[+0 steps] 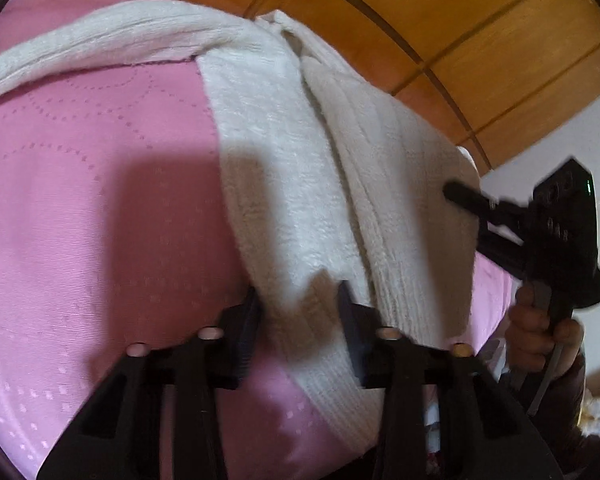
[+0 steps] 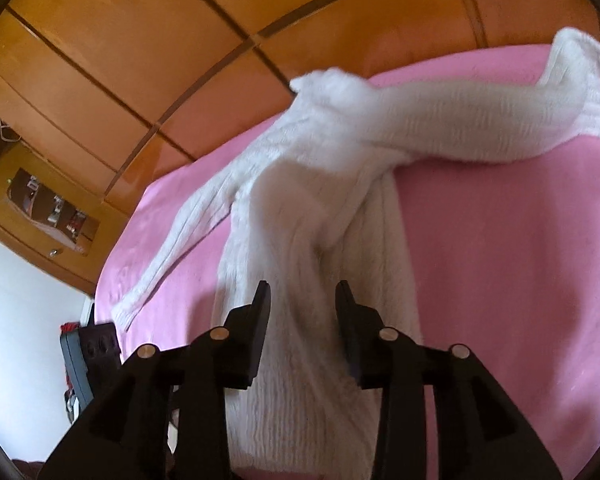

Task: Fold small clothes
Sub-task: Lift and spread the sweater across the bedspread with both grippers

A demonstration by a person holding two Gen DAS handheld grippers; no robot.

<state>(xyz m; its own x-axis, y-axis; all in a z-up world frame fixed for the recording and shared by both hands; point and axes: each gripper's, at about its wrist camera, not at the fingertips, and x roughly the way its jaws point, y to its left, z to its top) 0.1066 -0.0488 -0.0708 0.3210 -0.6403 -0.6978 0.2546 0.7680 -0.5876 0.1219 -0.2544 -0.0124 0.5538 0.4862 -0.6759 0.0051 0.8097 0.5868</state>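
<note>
A white knit sweater (image 1: pixel 300 168) lies on a pink bedspread (image 1: pixel 92 208), partly folded, with one sleeve stretched across the far side. My left gripper (image 1: pixel 300 300) is open, its jaws either side of the sweater's hem edge. In the right wrist view the sweater (image 2: pixel 320 208) lies lengthwise with a sleeve to the left and another to the far right. My right gripper (image 2: pixel 302 300) is open just above the sweater's body. It also shows in the left wrist view (image 1: pixel 460 196), held by a hand at the sweater's right edge.
A wooden wardrobe (image 2: pixel 140 60) with panelled doors stands behind the bed. A wooden nightstand (image 2: pixel 48 208) stands at the left by a white wall. The pink bedspread (image 2: pixel 520 260) extends to the right of the sweater.
</note>
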